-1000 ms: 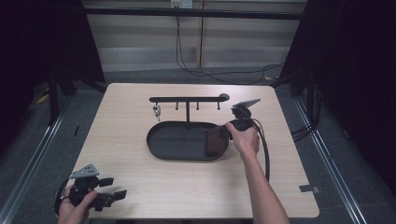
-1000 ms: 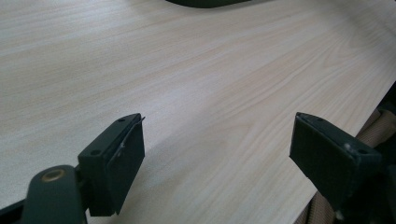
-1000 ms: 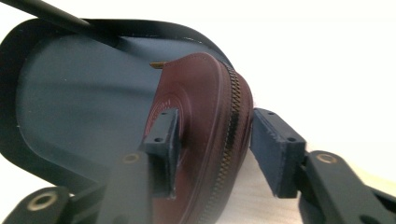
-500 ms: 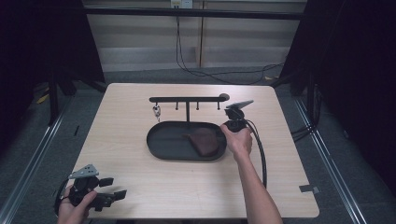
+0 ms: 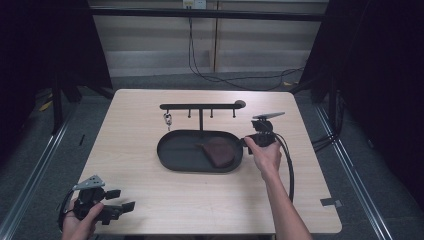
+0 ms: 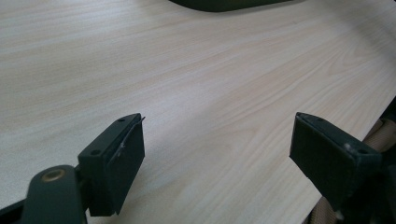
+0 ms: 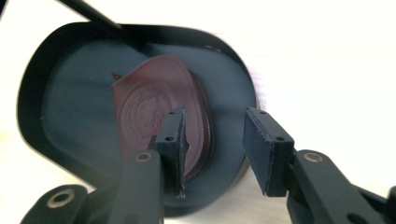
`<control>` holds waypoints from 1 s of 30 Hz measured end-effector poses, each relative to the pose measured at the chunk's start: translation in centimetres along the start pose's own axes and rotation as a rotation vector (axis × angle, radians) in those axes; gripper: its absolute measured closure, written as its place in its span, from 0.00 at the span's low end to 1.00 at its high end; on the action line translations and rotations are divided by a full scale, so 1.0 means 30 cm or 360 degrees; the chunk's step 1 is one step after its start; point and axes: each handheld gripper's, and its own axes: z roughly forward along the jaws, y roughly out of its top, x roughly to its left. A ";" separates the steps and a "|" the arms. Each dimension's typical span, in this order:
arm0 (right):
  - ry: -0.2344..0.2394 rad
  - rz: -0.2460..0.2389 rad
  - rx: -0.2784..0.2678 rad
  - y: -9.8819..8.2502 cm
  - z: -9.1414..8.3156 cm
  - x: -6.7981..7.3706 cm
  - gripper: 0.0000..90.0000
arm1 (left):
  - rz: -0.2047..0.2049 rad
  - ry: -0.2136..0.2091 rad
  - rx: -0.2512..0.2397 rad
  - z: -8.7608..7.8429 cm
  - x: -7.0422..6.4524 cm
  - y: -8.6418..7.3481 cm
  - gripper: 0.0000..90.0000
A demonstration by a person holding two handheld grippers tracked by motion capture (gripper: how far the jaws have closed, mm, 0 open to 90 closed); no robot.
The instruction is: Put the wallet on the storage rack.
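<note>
A brown leather pouch [image 5: 220, 151] lies flat in the right half of a black oval tray [image 5: 170, 155]. In the right gripper view the pouch [image 7: 144, 107] shows an embossed round mark and a zip along its edge. My right gripper [image 5: 248, 142] hovers at the tray's right end, pointing left. Its jaws have just been opening, and this gripper [image 7: 212, 116] stands open with nothing pinched, the pouch beyond its left jaw. The left gripper [image 5: 120, 201] rests at the table's front left corner. It [image 6: 217, 135] is open over bare wood.
A black hook rack [image 5: 200, 106] stands behind the tray, with a small key ring [image 5: 167, 119] hanging from its left hook. The tray's floor [image 7: 70, 116] left of the pouch is bare. A black cable [image 5: 290, 165] trails from the right gripper toward the front edge.
The pouch went from the right gripper's grip at the tray's right end to lying flat in the tray. The right gripper let go and drew back slightly right. The left gripper stayed still.
</note>
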 end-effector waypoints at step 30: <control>0.0004 -0.0271 -0.0288 -0.396 -0.131 -0.080 0.32 | -0.0028 0.0016 -0.0034 -0.009 0.001 0.002 0.20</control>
